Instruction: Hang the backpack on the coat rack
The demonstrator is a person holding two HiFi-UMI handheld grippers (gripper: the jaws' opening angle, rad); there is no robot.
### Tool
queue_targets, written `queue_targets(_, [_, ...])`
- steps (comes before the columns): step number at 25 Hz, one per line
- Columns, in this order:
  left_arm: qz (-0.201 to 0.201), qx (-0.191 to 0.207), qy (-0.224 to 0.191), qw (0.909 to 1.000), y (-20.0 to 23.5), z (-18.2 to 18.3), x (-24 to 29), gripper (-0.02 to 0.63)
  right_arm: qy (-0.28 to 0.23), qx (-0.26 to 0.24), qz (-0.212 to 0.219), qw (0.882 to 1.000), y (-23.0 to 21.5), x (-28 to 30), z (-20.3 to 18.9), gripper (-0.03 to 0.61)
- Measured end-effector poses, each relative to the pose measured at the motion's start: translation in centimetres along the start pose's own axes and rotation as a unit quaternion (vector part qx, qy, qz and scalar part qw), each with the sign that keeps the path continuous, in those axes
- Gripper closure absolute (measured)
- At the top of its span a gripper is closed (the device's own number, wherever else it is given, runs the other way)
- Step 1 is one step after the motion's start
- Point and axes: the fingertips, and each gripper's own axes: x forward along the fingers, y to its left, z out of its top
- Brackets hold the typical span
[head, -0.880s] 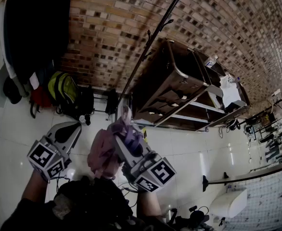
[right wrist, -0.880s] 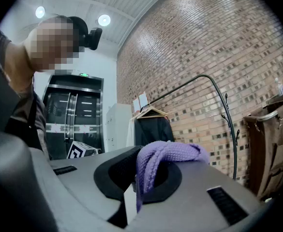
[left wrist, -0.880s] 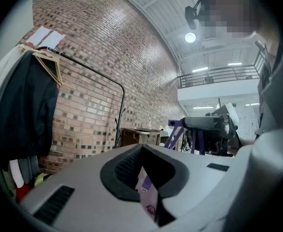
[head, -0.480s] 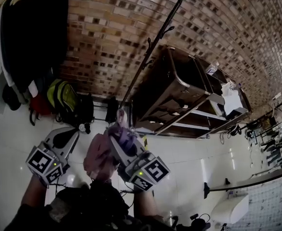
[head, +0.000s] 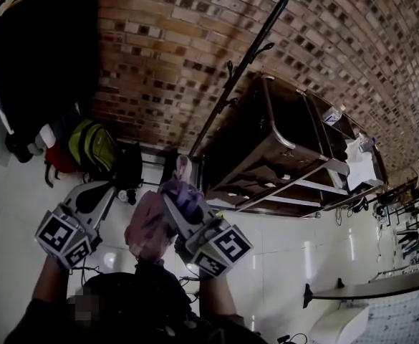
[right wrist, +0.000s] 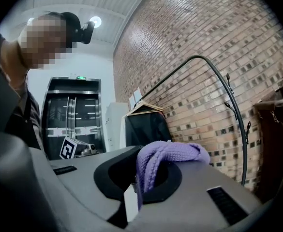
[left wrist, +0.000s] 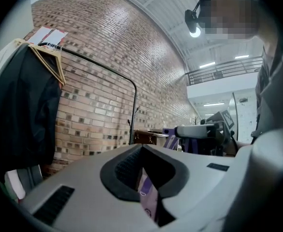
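Note:
A pink and purple backpack (head: 150, 224) hangs between my two grippers in the head view, low in the middle. My right gripper (head: 177, 192) is shut on its purple woven top loop (right wrist: 168, 153), which bulges out over the closed jaws. My left gripper (head: 109, 190) is to the left of the bag, jaws together, with a thin purple strap (left wrist: 148, 197) pinched in them. The coat rack (head: 245, 63) is a black metal pole with small hooks, standing in front of the brick wall beyond the bag. It also shows as a curved black bar (right wrist: 238, 120) at the right.
Dark garments on hangers (head: 44, 49) fill the upper left. A yellow-green backpack (head: 91, 145) and other bags lie on the floor below them. A dark wood and metal cart (head: 281, 149) stands to the right of the rack. The floor (head: 324, 235) is white tile.
Both grippers keep their hold and stay about where they were. The view has shifted, so the rack pole and cart now sit a little further right.

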Motion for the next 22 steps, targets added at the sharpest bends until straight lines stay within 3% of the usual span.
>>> queue_targets(4, [0.015,0.000,0.014,0.9998,1.5,0.7,5.5,0.575,0.013,0.014,0.019,1.000,-5.0,1.5,2.0,0.575])
queue_targets(11, [0.018,0.004,0.002,0.9998,3.9,2.6,14.8,0.575,0.017,0.013,0.035,0.999,-14.1,4.0,3.3,0.575])
queue_targets(22, [0.020,0.013,-0.007,0.9997,6.5,4.4,24.7,0.575,0.024,-0.009,0.060,0.998,-22.7,7.3,6.0,0.575])
